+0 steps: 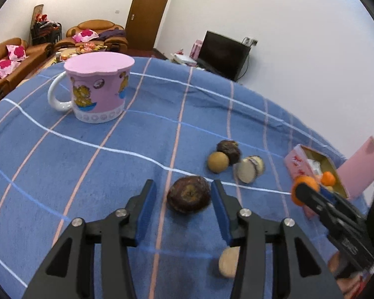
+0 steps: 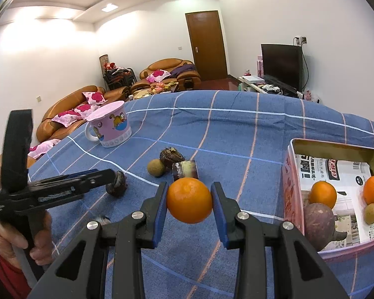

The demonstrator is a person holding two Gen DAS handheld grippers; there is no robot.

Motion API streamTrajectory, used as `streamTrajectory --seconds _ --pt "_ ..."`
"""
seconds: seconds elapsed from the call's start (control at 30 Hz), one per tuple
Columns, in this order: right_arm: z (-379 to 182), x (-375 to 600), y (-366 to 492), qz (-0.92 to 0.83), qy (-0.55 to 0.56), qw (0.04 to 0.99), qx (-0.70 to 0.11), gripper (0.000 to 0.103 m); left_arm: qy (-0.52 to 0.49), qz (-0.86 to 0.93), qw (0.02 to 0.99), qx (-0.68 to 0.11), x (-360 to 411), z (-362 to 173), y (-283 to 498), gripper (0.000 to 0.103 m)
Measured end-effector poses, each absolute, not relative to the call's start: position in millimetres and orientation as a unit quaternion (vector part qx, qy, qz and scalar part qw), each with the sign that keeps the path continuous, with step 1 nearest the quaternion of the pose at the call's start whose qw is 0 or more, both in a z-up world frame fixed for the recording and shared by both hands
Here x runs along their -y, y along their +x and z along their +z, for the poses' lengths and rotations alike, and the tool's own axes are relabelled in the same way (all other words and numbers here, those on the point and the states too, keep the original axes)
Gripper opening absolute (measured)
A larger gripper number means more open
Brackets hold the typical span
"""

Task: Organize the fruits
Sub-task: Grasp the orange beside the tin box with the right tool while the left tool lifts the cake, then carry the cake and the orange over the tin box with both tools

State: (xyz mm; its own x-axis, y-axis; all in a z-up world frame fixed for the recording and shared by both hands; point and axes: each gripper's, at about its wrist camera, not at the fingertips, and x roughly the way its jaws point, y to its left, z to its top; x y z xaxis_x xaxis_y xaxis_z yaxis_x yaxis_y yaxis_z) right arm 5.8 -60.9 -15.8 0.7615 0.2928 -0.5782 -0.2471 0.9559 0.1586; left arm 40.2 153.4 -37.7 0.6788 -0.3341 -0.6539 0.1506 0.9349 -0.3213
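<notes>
Work surface: a table covered with a blue checked cloth [image 2: 236, 129].

Right gripper [image 2: 189, 200]: jaws closed on an orange [image 2: 189, 200]. Both blue pads press against its sides. The orange is held clear of the cloth, to the left of the tin and outside it.

Left gripper [image 1: 183, 194]: jaws part open. A dark brown wrinkled fruit [image 1: 189, 197] lies on the cloth between them. The pad on the right of the view is at or very near the fruit; the pad on the left stands clear of it. The fruit is not clamped.

Container 1: a pink rectangular tin [image 2: 290, 172], lid off, lined with printed paper. Contents: two oranges [image 2: 323, 194], one dark purple round fruit [image 2: 318, 220] against the near wall, and one small tan fruit [image 2: 371, 213] just below the right-hand orange.

Container 2: a pink cartoon mug [image 1: 98, 89] with a white handle, upright, well apart from the tin. A pink lid covers its top; contents cannot be seen.

Loose items on the cloth, between mug and tin: a small tan round fruit [image 1: 218, 162], a dark wrinkled fruit [image 1: 229, 150] touching it, and a cut piece with a pale face [image 1: 249, 169] just beside them. Another tan fruit [image 1: 228, 261] lies partly hidden beneath the left gripper.
</notes>
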Motion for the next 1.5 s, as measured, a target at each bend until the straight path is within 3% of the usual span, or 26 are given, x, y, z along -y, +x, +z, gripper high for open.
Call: streamTrajectory --seconds 0.23,0.43,0.63,1.5 --pt "-9.0 70.6 2.9 0.134 0.048 0.943 -0.300 0.036 -0.057 -0.176 0.909 -0.375 -122.2 -35.7 -9.5 0.048" --pt "-6.7 73.2 1.2 0.136 0.053 0.943 -0.299 0.036 -0.022 -0.152 0.895 -0.419 -100.1 -49.6 1.3 0.048" --pt "-7.4 70.7 -1.5 0.141 0.051 0.942 -0.301 0.036 -0.040 -0.138 0.892 -0.428 -104.5 -51.1 5.3 0.037" --pt "-4.2 92.4 -36.9 0.120 0.014 0.951 -0.284 0.036 0.016 -0.063 0.935 -0.350 -47.2 -30.0 -8.0 0.035"
